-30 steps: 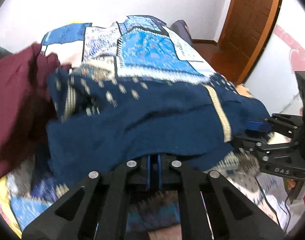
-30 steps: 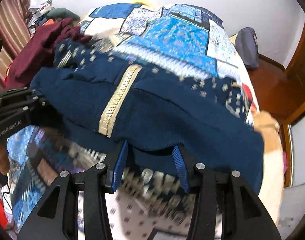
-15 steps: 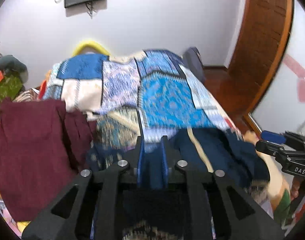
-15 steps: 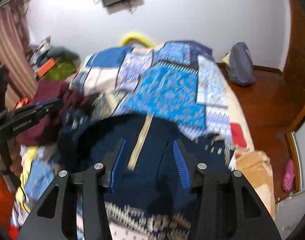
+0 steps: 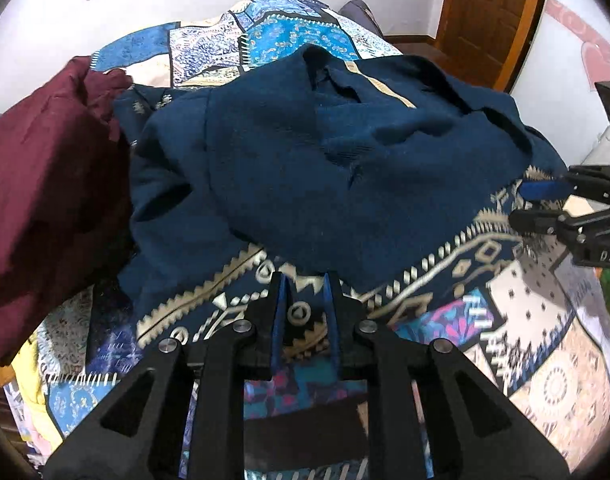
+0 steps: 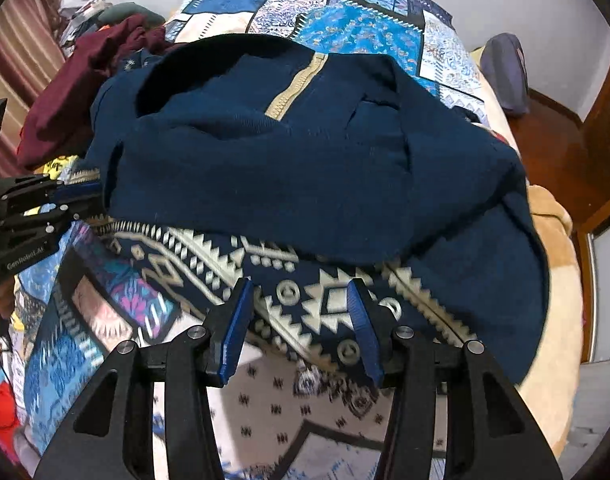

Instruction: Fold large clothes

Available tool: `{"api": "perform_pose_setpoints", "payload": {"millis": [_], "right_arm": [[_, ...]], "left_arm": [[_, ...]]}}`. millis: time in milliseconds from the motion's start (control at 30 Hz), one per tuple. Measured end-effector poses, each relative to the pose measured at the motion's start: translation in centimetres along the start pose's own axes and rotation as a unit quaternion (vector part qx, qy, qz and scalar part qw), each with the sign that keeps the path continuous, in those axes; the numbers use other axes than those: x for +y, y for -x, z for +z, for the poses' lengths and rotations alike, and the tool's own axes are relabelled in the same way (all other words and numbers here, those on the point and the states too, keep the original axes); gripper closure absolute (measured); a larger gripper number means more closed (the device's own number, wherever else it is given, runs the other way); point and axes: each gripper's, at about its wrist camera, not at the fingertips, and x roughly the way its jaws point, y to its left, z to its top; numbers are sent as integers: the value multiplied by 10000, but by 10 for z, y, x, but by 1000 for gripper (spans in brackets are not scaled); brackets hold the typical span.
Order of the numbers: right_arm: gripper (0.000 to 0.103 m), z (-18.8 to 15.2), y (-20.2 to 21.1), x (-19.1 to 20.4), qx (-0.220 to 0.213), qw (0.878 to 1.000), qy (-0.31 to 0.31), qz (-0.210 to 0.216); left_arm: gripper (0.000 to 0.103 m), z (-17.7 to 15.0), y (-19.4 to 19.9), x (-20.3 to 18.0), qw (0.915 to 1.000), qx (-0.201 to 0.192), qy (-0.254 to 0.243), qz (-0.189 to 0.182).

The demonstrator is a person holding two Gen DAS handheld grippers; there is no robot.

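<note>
A navy sweater [image 5: 325,168] with a cream patterned band and a beige zip lies folded over on the patchwork bed; it also shows in the right wrist view [image 6: 305,168]. My left gripper [image 5: 303,300] is open and empty, its fingers just at the near patterned hem. My right gripper [image 6: 299,320] is open and empty above the patterned band. The right gripper shows in the left wrist view [image 5: 545,204] at the sweater's right edge. The left gripper shows in the right wrist view [image 6: 69,200] at its left edge.
A maroon garment [image 5: 45,184] lies heaped to the left of the sweater. The patchwork bedspread [image 5: 545,360] covers the bed. A wooden door [image 5: 493,12] stands at the back right. A grey bag [image 6: 505,72] sits on the floor beside the bed.
The left gripper has let go of the sweater and opened. The upper part of the sweater now lies folded down over the lower part. Both grippers have come down to the near hem.
</note>
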Motion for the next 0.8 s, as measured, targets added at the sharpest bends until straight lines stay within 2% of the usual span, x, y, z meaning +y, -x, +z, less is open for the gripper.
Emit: {"api": "perform_pose_setpoints", "payload": {"millis": [67,200,233,300,367,467,567,633,733,800], "right_arm": [[58,15,-4,2,-20,10000,48,32],[58,61,-17,-2,-86,9999,54,-15],[58,73,-19,-4,-170,9997,-24,-151],[58,105,-10,-15,-641,9955,-335,-610],[58,127,5,-25,-1094,9880,-644,-880],[58,140,29,-32,-1459,9833,-844,-682],[58,128,39,-25,-1520,9844,-713,-531],[56,117,35,-16,-1392,9880,-521,-429],[55,96,19,-4,-1042,9940,-259,-193],[55,83,0,-8,-729,9970,-221,-122]], "left_arm": [[85,12,-5,-1,10000,-20,-17,-61],[85,60,-18,-1,9997,-149,-59,-168],[85,79,-18,1,9996,-292,-43,3],[85,112,-13,11,9976,-582,135,346],[85,140,-3,28,9937,-907,512,418],[85,164,17,46,9870,-1257,881,475],[82,154,33,49,9854,-1411,771,560],[61,139,35,52,9859,-1395,731,567],[43,106,29,47,9885,-1239,659,563],[36,85,20,43,9909,-1053,642,534]]}}
